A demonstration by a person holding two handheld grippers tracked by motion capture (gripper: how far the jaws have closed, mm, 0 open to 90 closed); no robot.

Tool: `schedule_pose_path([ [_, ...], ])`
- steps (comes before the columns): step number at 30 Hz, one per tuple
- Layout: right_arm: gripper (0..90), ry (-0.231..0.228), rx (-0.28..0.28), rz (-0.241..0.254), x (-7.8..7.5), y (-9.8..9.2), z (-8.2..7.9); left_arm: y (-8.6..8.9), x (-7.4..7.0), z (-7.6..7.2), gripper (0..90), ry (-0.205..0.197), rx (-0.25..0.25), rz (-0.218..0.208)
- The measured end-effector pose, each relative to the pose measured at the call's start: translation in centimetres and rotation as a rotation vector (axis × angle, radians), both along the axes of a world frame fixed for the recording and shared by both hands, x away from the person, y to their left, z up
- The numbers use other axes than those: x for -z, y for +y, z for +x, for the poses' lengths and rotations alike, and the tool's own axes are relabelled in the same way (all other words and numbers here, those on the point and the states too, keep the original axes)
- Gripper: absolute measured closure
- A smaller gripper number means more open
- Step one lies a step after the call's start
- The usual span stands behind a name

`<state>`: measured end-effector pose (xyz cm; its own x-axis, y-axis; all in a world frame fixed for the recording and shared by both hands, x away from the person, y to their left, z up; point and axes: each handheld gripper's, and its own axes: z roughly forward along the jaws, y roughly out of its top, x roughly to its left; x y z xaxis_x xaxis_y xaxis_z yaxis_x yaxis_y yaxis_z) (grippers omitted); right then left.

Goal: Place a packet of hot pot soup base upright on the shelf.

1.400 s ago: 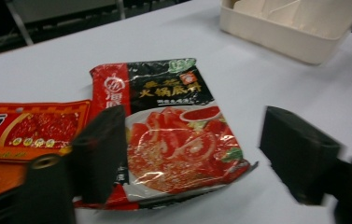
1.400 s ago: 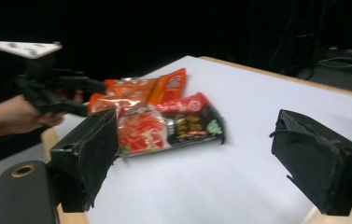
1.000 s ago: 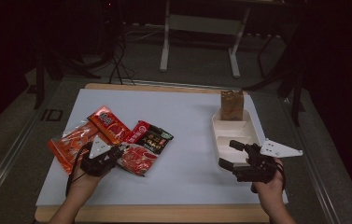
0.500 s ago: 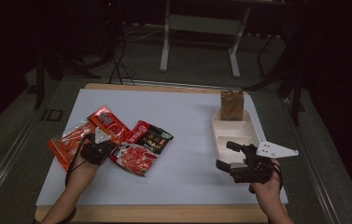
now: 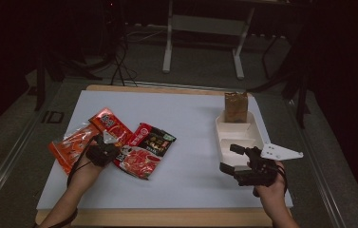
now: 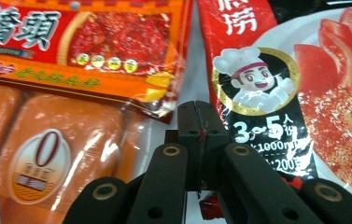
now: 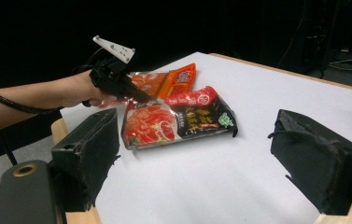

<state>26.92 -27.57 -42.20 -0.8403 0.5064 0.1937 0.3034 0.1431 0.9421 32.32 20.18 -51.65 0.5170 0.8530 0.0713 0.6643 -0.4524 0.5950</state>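
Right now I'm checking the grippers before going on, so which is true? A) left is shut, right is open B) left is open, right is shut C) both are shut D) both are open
A: the left gripper has its jaws pressed together over the snack packets, while the right gripper has its jaws set wide apart above the white table.

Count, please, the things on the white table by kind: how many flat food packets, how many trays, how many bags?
Flat food packets: 4 – orange clear-windowed, red-orange, red with tomato picture, dark red-and-black
White compartment trays: 1
Brown paper bags standing in the tray: 1
Total: 6
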Motion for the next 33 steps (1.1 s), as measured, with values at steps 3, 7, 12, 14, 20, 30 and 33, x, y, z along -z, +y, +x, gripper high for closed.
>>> schedule_pose_path([
  [3, 15.2, 0.008, -0.003, 0.005, 0.1, 0.0, 0.0, -0.2, -0.1, -0.4, 90.0, 0.01, 0.017, -0.021],
  [7, 15.2, 0.006, -0.007, 0.006, 0.0, 0.1, 0.0, -1.1, -0.2, -1.1, 90.0, 0.014, 0.055, -0.047],
  [12, 15.2, 0.001, -0.013, -0.002, 0.0, 0.5, -0.1, -2.2, -0.3, -1.6, 90.0, 0.013, 0.076, -0.053],
  [14, 15.2, 0.003, -0.019, -0.004, 0.0, 0.6, -0.2, -2.9, -0.3, -1.8, 90.0, 0.013, 0.097, -0.054],
  [20, 15.2, 0.004, -0.021, -0.005, 0.0, 0.6, -0.2, -4.6, -0.2, -1.8, 90.0, 0.012, 0.129, -0.064],
  [30, 15.2, -0.002, -0.024, -0.015, 0.0, 0.6, -0.4, -4.1, -0.7, -0.9, 90.0, -0.003, 0.075, -0.063],
  [33, 15.2, -0.008, -0.021, -0.02, 0.0, 0.6, -0.4, -3.9, -1.4, -0.3, 90.0, -0.031, 0.048, -0.084],
])
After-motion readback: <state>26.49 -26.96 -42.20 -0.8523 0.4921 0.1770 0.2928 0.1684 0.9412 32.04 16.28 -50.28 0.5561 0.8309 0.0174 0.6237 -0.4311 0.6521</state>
